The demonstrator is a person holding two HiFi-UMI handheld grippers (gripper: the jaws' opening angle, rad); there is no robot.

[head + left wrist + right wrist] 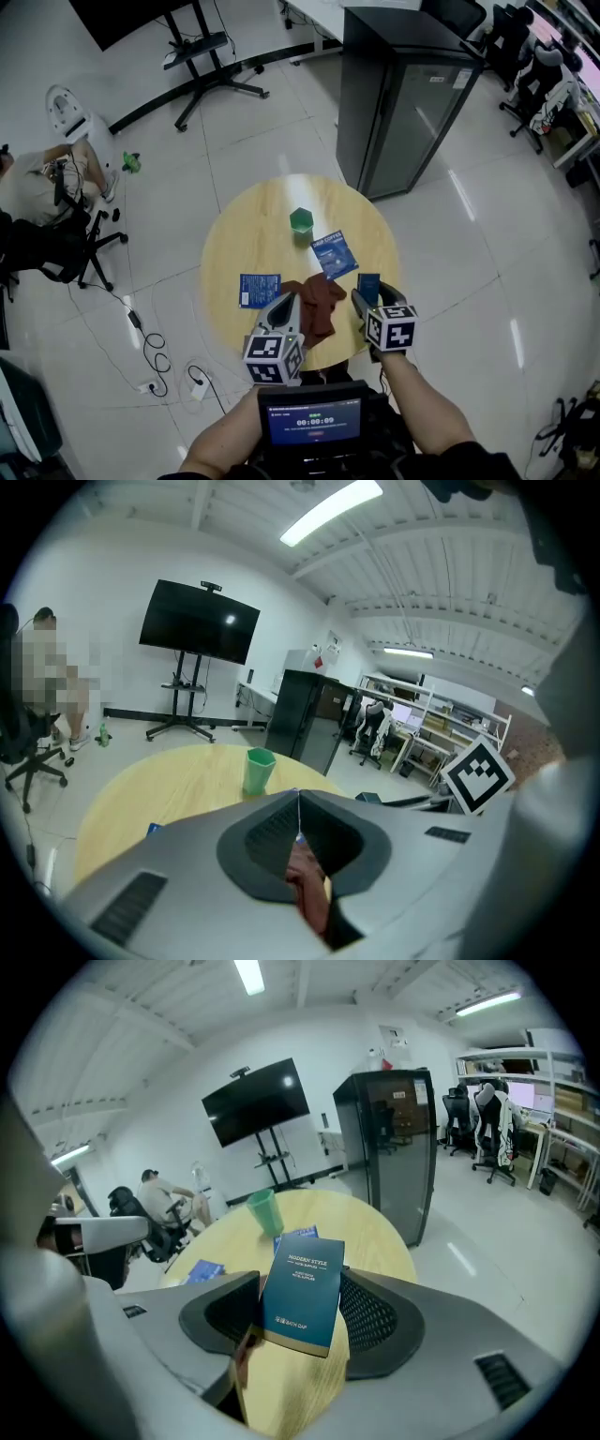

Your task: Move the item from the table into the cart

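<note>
My right gripper [362, 298] [300, 1309] is shut on a dark blue box [368, 285] [302, 1288], held upright above the near right edge of the round wooden table [246, 234]. At the near edge my left gripper [287, 302] [298, 803] has its jaws closed together on a brown cloth [321, 302] [307, 885], which hangs between the two grippers. A green cup [301, 220] [259, 769] [265, 1211] stands at the table's middle. One blue packet [334, 254] [302, 1235] lies right of centre, another [259, 290] [202, 1270] at the left. No cart is in view.
A tall black cabinet [403, 94] stands beyond the table to the right. A person sits on an office chair [56, 239] at the far left. Cables and a power strip [159, 361] lie on the floor left of the table. A TV stand [202, 56] is behind.
</note>
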